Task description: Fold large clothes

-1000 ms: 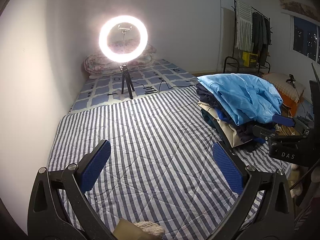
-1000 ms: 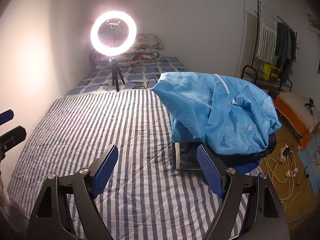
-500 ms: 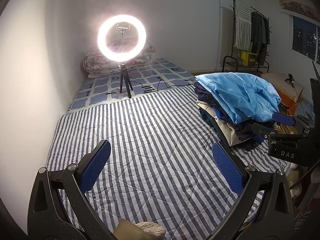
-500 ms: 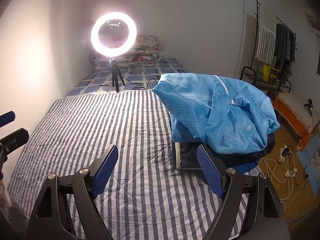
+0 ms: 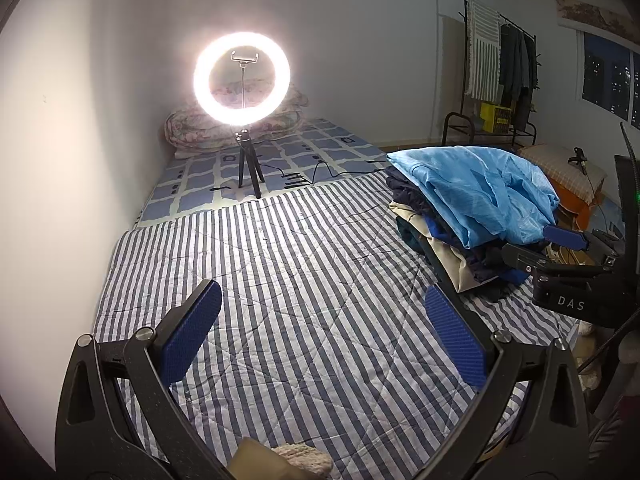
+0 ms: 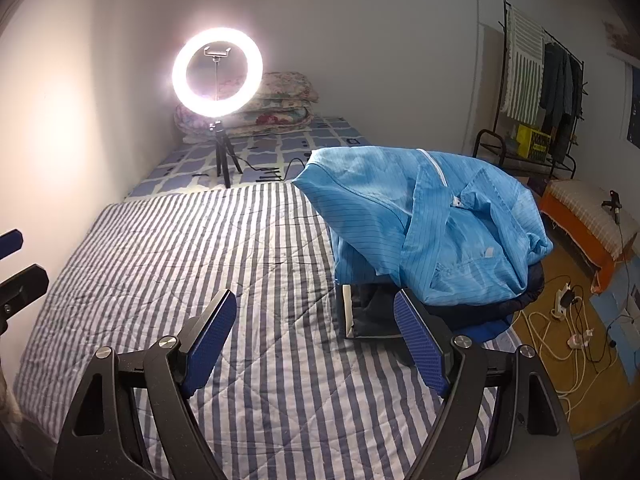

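Left gripper (image 5: 322, 334) over the striped quilt (image 5: 304, 280), wide open, nothing between the blue pads (image 5: 192, 338), well left of the pile. Right gripper (image 6: 314, 338) same deal, spread wide and empty above the quilt, right pad just in front of the pile's near corner, not touching as far as can be told.

Everything placed off the ring light (image 6: 217, 72): lit up on a small tripod at the far end of the bed, folded floral blankets (image 6: 280, 108) right behind it against the wall. Cable running off to the right of the tripod toward the pile. Clothes pile (image 6: 424, 312) nearer and right of the light, on the quilt's right edge: darker folded stuff underneath, big blue jacket (image 6: 432, 224) draped loosely on top, unfolded. Further right of the light, clothes rack (image 6: 536, 92) by the wall with a striped towel and dark clothes hanging. Floor beside the bed: tangle of white cords (image 6: 560, 320).
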A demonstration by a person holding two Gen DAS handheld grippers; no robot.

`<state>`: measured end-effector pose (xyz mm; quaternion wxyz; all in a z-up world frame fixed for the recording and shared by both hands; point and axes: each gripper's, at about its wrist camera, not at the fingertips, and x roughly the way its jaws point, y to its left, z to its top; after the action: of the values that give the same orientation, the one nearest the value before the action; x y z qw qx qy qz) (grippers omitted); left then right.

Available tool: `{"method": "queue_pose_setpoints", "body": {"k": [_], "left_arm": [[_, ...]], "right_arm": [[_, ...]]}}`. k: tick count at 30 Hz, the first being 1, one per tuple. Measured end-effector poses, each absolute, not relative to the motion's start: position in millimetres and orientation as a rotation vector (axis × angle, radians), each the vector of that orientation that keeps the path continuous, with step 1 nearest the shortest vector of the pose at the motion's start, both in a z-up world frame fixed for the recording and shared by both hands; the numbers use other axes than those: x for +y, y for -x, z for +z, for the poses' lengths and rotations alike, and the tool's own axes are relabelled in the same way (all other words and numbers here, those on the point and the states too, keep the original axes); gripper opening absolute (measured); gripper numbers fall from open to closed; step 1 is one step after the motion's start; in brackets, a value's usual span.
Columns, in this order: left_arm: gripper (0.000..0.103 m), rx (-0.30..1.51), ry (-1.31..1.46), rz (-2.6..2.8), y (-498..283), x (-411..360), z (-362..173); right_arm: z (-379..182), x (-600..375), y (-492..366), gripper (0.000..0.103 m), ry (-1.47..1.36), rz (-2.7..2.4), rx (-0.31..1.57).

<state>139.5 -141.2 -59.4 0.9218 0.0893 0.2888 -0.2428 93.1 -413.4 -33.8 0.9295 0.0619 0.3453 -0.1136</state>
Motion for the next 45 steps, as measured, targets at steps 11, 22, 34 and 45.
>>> {"method": "queue_pose_setpoints", "body": {"k": [11,22,34,45], "left_arm": [[0.103,0.594,-0.184,-0.499,-139.0,-142.6,-58.9],[0.103,0.594,-0.182,-0.498,-139.0,-142.3,-59.1],[0.103,0.591,-0.181,-0.499,-136.4,-144.7,-57.9],[0.103,0.591,-0.18,-0.492,-135.8,-146.5,-56.5]], "right_arm": [[-33.9,-416.1,-93.4,0.081,-0.13,-0.241,0.708],[-33.7,-416.6,-93.8,0.081,-0.129,-0.242,0.708],[-33.7,-416.5,-93.8,0.081,-0.127,-0.244,0.708],[-33.9,-416.8,-93.7,0.081,-0.128,-0.244,0.71]]}}
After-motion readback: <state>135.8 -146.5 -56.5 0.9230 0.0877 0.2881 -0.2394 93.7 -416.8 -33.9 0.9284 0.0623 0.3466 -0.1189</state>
